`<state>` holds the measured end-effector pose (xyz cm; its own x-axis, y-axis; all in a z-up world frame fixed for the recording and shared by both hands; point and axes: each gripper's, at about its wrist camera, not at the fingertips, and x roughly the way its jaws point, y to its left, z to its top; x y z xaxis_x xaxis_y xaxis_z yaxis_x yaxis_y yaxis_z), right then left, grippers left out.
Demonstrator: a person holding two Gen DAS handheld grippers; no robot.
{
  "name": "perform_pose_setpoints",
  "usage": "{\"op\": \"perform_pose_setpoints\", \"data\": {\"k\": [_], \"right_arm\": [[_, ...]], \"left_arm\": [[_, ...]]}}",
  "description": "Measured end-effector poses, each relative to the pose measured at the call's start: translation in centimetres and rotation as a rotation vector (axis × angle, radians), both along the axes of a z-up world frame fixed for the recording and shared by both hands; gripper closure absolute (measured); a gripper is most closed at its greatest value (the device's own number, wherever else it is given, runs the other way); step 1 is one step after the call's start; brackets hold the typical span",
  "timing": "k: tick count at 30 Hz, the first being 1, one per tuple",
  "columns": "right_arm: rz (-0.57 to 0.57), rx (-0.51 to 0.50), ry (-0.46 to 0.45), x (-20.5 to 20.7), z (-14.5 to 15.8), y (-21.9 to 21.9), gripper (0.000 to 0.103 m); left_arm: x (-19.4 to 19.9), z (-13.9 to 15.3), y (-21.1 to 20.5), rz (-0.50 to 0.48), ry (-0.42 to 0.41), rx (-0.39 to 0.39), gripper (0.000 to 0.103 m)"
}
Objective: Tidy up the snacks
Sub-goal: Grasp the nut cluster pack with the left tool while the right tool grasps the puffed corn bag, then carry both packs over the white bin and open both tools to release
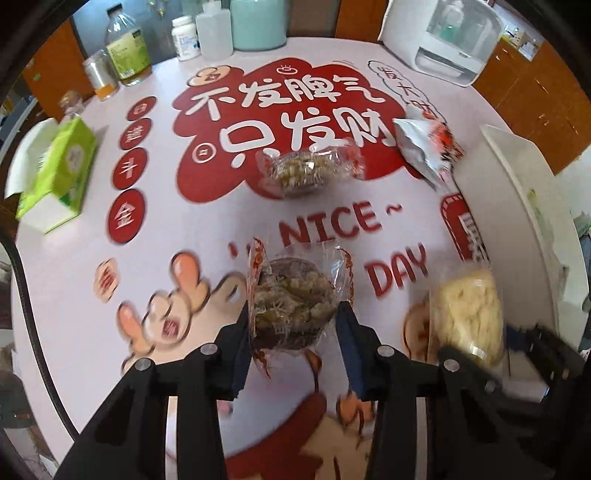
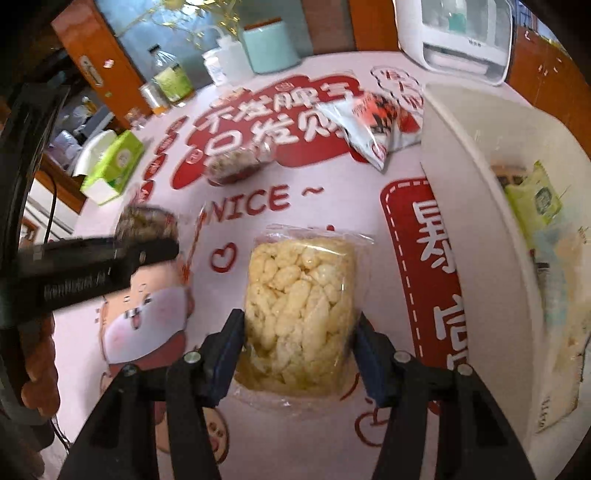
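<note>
My left gripper is shut on a round nut cake in a clear wrapper with red ends, its pads pressing both sides. A second round nut cake lies farther out on the table. My right gripper is shut on a clear pack of pale yellow puffed rice, which also shows in the left wrist view as the puffed rice pack. A white-and-red foil packet lies beside the white bin, which holds a green packet.
The table wears a pink cloth with red lettering. A green tissue box stands at the left. Bottles, a teal canister and a white appliance line the far edge.
</note>
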<state>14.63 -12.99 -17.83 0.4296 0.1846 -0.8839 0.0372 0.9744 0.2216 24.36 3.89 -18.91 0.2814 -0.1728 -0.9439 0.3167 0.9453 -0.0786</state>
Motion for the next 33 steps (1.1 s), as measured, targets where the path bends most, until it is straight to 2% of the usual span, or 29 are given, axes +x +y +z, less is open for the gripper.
{"op": "perform_pose_setpoints", "data": {"k": [4, 9, 19, 26, 33], "right_arm": [[0.023, 0.004, -0.063, -1.4, 2.7, -0.3, 0.046], [0.033, 0.005, -0.155, -3.6, 6.5, -2.1, 0.046], [-0.055, -0.054, -0.282, -7.8, 12.0, -10.1, 0.046], [-0.141, -0.095, -0.321, -9.7, 13.7, -16.6, 0.046], [-0.19, -0.122, -0.356, -9.6, 15.2, -21.5, 0.046]], "left_arm": [[-3.9, 2.6, 0.5, -0.017, -0.03, 0.022, 0.062], [-7.1, 5.4, -1.6, -0.063, -0.083, 0.035, 0.062], [-11.1, 12.5, -12.2, -0.186, -0.235, -0.043, 0.062], [-13.0, 14.7, -19.7, -0.265, -0.286, -0.071, 0.062], [-13.1, 15.9, -24.5, -0.285, -0.319, -0.073, 0.061]]}}
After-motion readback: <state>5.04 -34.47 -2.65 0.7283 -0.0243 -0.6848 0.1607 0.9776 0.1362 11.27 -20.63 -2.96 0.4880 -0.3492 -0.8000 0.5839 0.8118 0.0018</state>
